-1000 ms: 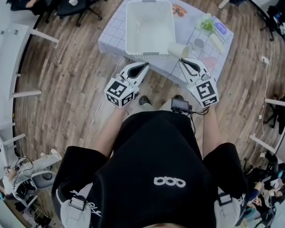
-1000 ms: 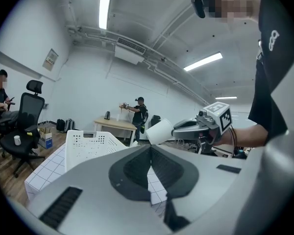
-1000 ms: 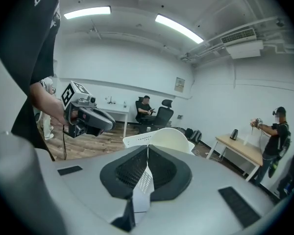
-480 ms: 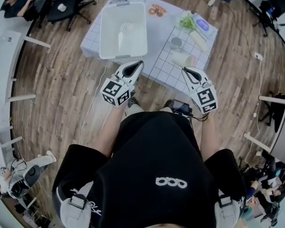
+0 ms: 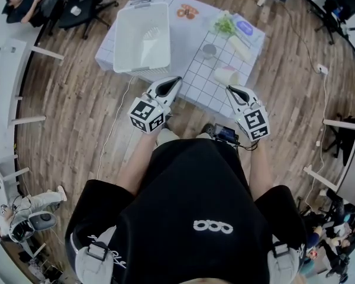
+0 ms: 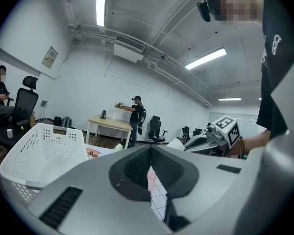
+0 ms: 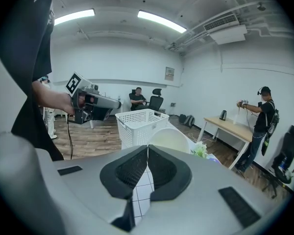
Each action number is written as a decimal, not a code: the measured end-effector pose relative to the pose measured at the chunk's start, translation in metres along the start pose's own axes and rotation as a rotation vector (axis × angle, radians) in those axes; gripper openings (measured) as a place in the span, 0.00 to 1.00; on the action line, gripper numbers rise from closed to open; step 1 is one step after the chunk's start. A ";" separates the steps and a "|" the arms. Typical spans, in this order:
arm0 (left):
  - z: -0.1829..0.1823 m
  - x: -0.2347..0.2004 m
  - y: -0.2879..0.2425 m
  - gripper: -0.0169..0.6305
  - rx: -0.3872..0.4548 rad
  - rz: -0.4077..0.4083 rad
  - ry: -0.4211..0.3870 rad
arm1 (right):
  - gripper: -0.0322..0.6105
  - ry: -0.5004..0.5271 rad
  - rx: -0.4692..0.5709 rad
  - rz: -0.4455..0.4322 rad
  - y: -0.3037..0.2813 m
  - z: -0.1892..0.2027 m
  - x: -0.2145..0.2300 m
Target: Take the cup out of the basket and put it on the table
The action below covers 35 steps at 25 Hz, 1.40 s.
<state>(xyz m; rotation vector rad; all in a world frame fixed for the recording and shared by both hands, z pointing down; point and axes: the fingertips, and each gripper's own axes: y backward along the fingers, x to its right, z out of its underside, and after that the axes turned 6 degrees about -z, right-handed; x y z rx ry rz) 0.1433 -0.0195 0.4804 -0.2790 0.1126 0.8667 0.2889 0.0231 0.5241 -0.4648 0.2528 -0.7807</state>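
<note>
Right gripper (image 5: 235, 90) pinches the tilted cup (image 5: 226, 76), well right of the basket (image 5: 142, 68); released so, it could roll off the table (image 5: 195, 40). Left gripper (image 5: 173, 81) is clenched on nothing.

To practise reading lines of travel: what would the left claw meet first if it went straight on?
Likely the table: the left claw, shut and empty, points slightly down across it, between the basket and the cup in the right claw. Depth is unclear.
</note>
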 end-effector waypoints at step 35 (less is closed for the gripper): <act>-0.002 0.008 0.017 0.04 -0.005 -0.016 -0.036 | 0.10 -0.001 0.018 -0.016 0.006 0.003 -0.012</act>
